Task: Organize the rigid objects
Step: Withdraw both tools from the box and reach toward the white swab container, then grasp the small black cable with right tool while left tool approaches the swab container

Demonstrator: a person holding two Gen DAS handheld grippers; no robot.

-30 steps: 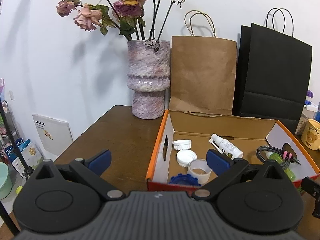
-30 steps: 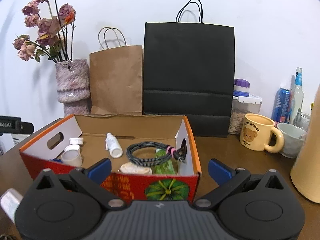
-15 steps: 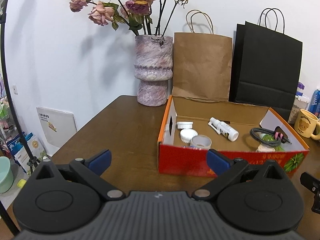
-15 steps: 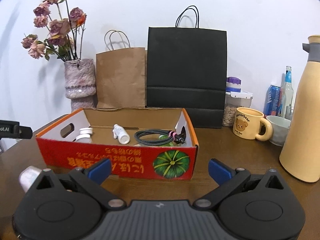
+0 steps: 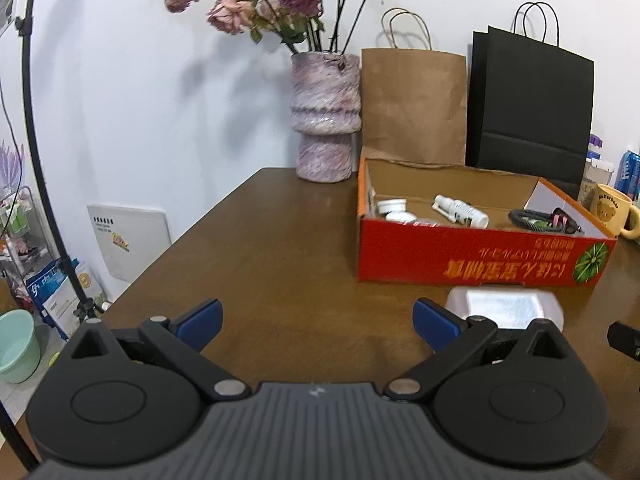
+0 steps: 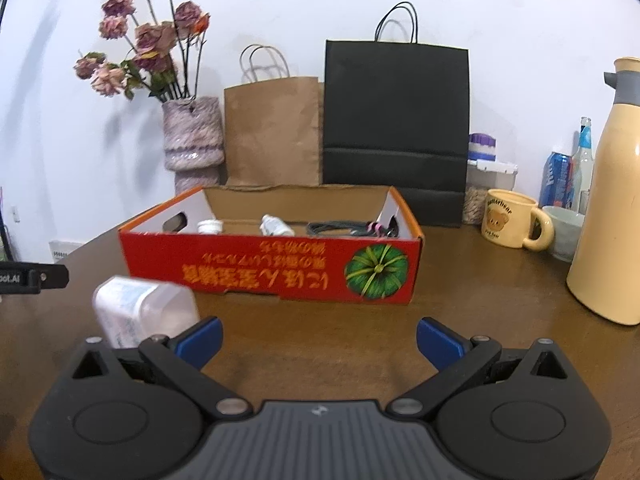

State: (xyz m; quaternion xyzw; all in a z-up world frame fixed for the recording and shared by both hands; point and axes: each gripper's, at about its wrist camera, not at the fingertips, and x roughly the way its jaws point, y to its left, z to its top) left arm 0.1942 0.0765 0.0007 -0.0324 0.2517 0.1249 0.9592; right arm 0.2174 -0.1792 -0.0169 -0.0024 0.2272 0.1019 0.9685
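Clear plastic container [image 5: 505,309] is lying on the brown table [image 5: 280,264], on the bare wood just in front of the red cardboard box [image 5: 480,264] and apart from it. The left gripper [image 5: 316,318] is hovering low over the table with its 2 blue-tipped fingers [image 5: 199,319] spread wide and nothing between them; the container is sitting just beyond the right-hand finger, partly hidden behind it. The right gripper [image 6: 319,336] is likewise gaping and empty, and the container [image 6: 144,308] is showing past its left-hand finger, outside the gap.

In the left wrist view the container is appearing broadside, a low rounded-corner slab with its long axis running left to right, parallel to the box's printed front. In the right wrist view it is showing more end-on, its near corner turned toward the camera and its label blurred.

Only the left wrist view is looking down into the box far enough to show 2 white caps [image 5: 394,208], a white spray bottle [image 5: 460,211] lying at an angle, and a coiled black cable [image 5: 534,218]; it is also taking in a tripod leg [image 5: 48,208] and clutter on the floor. Only the right wrist view is showing the tall cream thermos [image 6: 616,200], a blue can [image 6: 556,180] and a pale bowl [image 6: 566,230]. Both views are showing the vase [image 6: 194,140], the brown paper bag [image 6: 272,132], the black bag [image 6: 396,128] and the bear mug [image 6: 512,224].
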